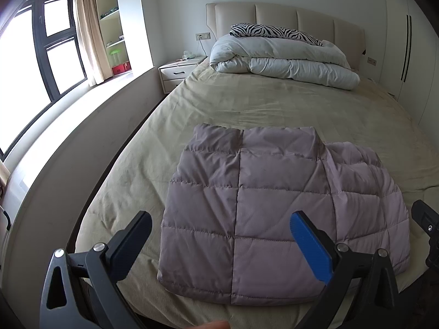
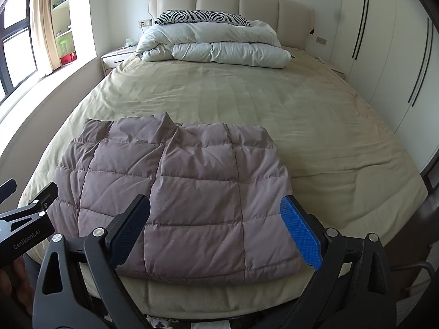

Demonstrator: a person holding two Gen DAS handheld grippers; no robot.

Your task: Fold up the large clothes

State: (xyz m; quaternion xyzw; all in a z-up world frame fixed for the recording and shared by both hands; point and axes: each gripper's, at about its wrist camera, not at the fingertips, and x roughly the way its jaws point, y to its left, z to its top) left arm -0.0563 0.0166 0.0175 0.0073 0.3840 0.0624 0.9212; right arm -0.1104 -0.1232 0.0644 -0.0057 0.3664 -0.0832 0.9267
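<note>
A mauve quilted down jacket (image 1: 274, 205) lies folded into a rough rectangle near the foot of the bed (image 1: 247, 104); it also shows in the right wrist view (image 2: 186, 192). My left gripper (image 1: 219, 235) is open and empty, held above the jacket's near left part. My right gripper (image 2: 215, 222) is open and empty, held above the jacket's near right part. The left gripper's body shows at the left edge of the right wrist view (image 2: 27, 219). The right gripper's body shows at the right edge of the left wrist view (image 1: 428, 227).
A rolled white duvet (image 2: 214, 44) and a zebra-print pillow (image 2: 203, 16) lie by the headboard. A white nightstand (image 1: 178, 74) stands left of the bed, below a window sill (image 1: 68, 115). White wardrobe doors (image 2: 384, 54) line the right wall.
</note>
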